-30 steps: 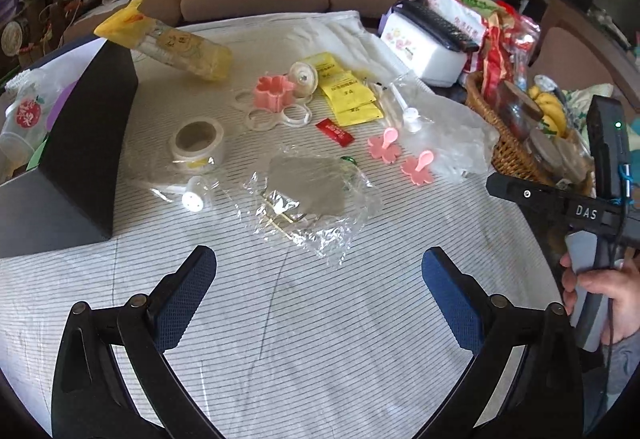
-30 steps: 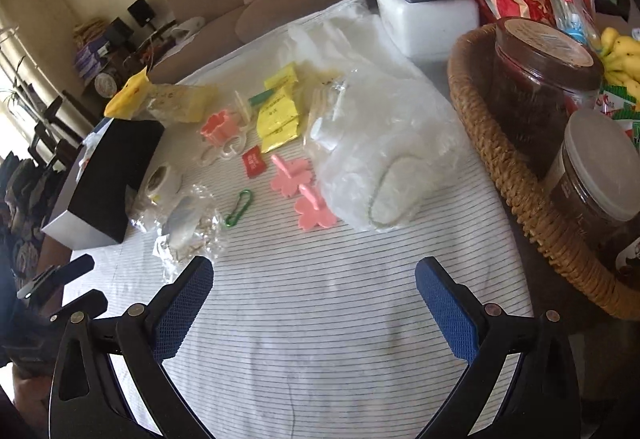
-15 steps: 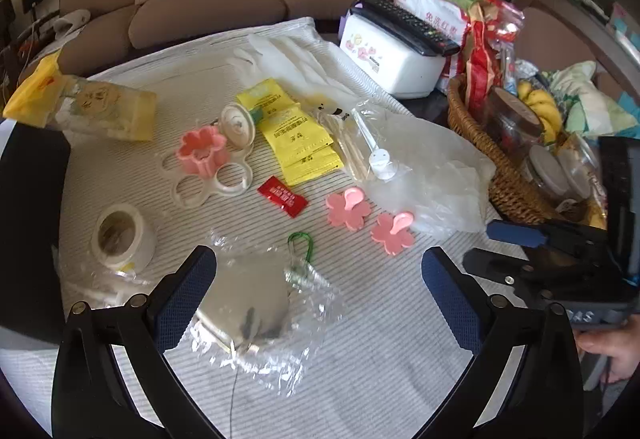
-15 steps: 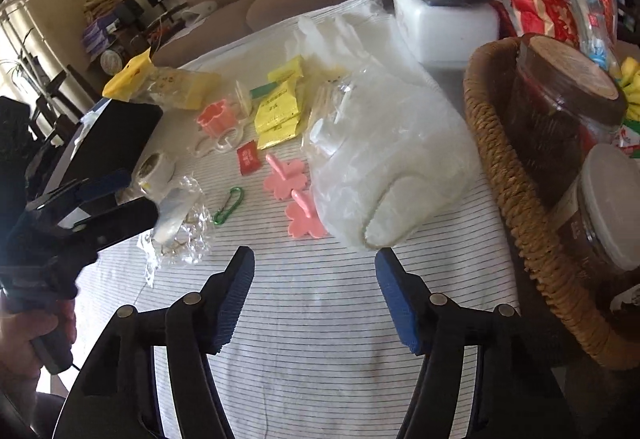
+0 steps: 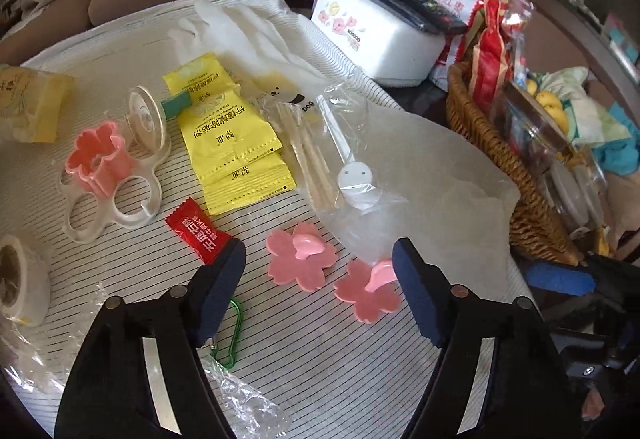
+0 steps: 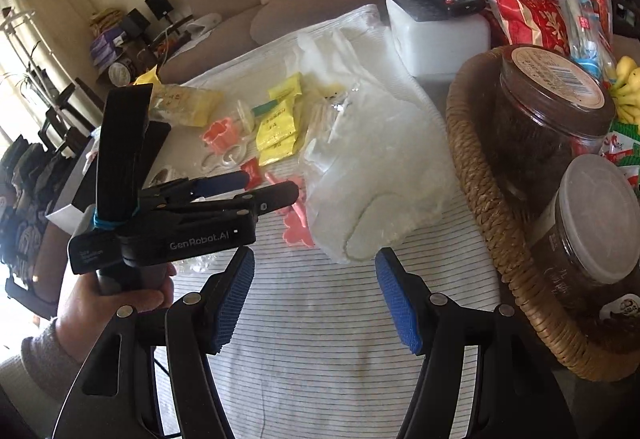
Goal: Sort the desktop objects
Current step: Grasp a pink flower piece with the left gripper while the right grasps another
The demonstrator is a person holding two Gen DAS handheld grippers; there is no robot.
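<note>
Probably feather-light and stiff, those two pink flower-shaped plastic pieces: nearer pink flower (image 5: 366, 297) and second pink flower (image 5: 301, 254), both flat on the striped desk (image 5: 320, 359). Thin, slick plastic, so likely to skate under a sloppy pinch. Best bet looks like the raised petal-shaped tab on top, or across the edges. Sitting right ahead of the left claw (image 5: 319, 291), just beside the clear plastic bag (image 5: 420, 175). Left claw just narrowed, pads apart, nothing between. Right claw (image 6: 315, 301) also half-spread, empty, hanging over bare cloth.
</note>
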